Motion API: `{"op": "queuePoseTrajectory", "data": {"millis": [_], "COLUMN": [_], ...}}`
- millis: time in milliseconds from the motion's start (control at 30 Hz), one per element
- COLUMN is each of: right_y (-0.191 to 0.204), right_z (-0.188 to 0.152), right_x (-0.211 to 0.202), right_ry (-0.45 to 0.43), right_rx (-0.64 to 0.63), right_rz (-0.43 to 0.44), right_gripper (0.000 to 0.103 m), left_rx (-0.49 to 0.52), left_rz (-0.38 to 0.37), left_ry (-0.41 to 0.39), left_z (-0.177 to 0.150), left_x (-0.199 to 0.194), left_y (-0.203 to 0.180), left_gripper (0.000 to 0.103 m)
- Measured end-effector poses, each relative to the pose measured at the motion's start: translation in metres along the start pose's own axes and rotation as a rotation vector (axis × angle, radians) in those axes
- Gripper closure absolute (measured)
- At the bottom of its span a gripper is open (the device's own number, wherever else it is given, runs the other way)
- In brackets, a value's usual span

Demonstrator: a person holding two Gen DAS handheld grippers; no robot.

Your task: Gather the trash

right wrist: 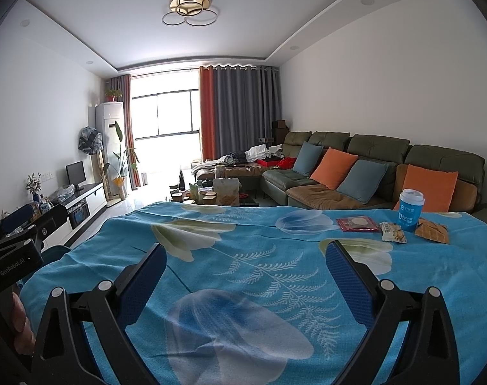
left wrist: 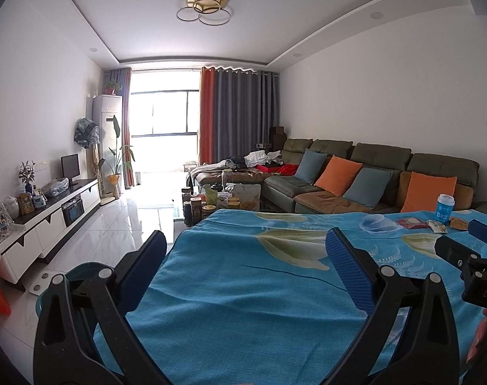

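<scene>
A table under a blue floral cloth carries the trash at its far right. There a red wrapper, a white snack wrapper and an orange wrapper lie flat beside an upright blue cup. The left wrist view shows the same red wrapper and cup far right. My right gripper hovers open over the cloth, short and left of the wrappers. Over the table's left part my left gripper is open and holds nothing.
A teal bin stands on the floor by the table's left edge. Beyond the table are a cluttered coffee table, a green sofa with cushions and a white TV cabinet. A hand holds the left gripper.
</scene>
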State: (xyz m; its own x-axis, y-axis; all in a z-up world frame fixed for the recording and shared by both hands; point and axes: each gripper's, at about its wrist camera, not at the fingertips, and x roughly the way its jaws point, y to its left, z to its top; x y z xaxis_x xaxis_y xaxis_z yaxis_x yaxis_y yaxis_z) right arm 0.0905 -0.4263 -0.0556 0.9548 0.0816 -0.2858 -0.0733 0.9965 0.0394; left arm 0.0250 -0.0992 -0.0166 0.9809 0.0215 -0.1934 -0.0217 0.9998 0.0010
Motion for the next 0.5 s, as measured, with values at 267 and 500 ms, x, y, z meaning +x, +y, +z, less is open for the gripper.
{"op": "queuePoseTrajectory", "data": {"millis": [267, 500], "right_y": [-0.0003, -0.0001], "right_z": [0.0005, 0.0010], "right_x": [-0.0003, -0.0006], "right_ry": [-0.002, -0.001], "right_rx": [0.000, 0.004], "right_rz": [-0.002, -0.004], "right_gripper": [0.007, 0.007], "left_rx": [0.001, 0.001], "left_rz": [0.005, 0.006], "left_ry": [-0.002, -0.002], "left_z": [0.0001, 0.0007], "left_x": [-0.0008, -0.0004], "left_y": [-0.0003, -0.0008], "left_gripper": [0.006, 0.006]}}
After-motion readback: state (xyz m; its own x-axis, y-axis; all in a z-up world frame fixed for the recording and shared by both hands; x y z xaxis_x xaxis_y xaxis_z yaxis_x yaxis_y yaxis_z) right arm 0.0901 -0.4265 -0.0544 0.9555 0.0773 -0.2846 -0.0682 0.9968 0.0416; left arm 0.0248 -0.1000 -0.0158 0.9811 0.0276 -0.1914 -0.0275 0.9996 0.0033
